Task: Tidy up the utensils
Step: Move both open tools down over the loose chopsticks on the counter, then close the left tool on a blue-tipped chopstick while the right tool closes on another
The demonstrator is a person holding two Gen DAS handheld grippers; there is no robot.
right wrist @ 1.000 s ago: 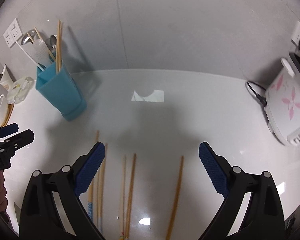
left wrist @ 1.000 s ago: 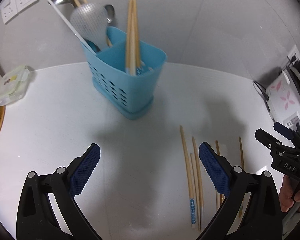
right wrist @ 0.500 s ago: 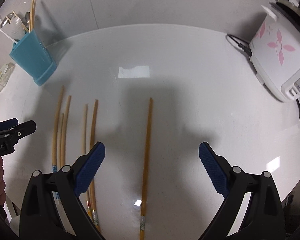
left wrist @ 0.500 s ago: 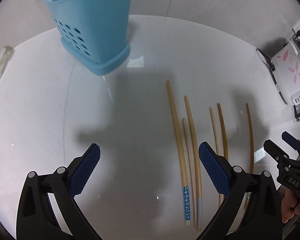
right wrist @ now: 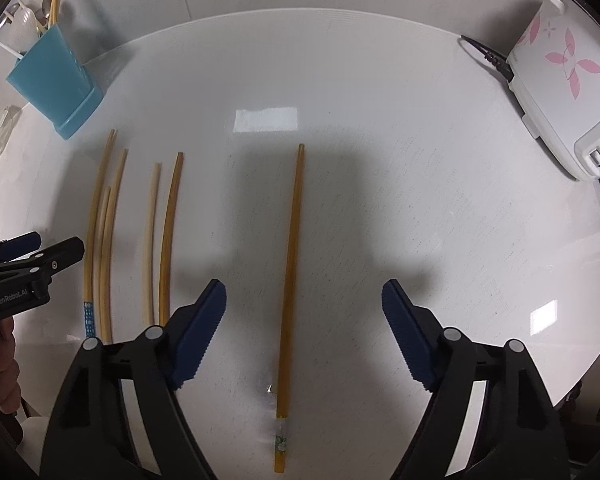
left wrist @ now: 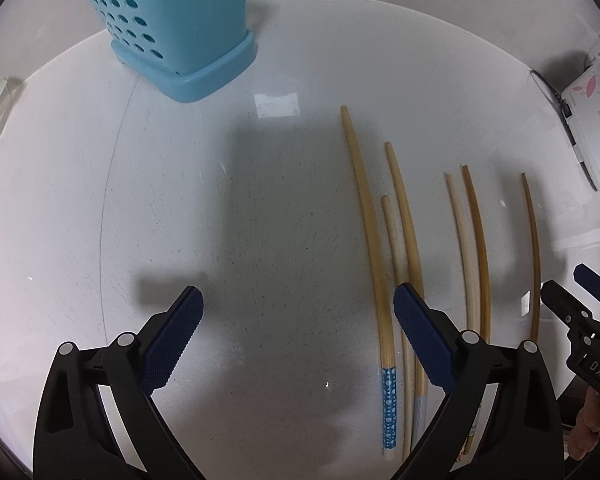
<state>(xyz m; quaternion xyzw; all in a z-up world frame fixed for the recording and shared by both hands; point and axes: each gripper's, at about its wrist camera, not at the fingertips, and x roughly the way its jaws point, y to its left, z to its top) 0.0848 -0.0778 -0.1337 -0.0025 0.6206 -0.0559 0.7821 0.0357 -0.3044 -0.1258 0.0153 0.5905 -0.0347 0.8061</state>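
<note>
- Left claw: released, jaws spread wide, nothing between them. It hangs above a bare patch of the white worktop in the lower centre of the left wrist frame.
- Right claw: released, jaws wide apart, grasping nothing. The single dark chopstick lies on the worktop between its two pads, running from lower centre toward mid-frame in the right wrist view.
- Group of three chopsticks: lying side by side just right of centre in the left wrist frame; the leftmost has a blue patterned end at the lower edge. The right pad of the left claw overlaps the rightmost of the three in the picture; whether it touches cannot be told.
- Pair of chopsticks: one pale, one darker, close together, to the right of the three and apart from them.
- Blue utensil holder: upright at the upper left of the left wrist frame, well apart from the loose chopsticks. In the right wrist view it holds chopsticks and other utensils at the far upper left.
- Rice cooker: white with pink flowers, upper right of the right wrist frame, a dark cord at its side.
</note>
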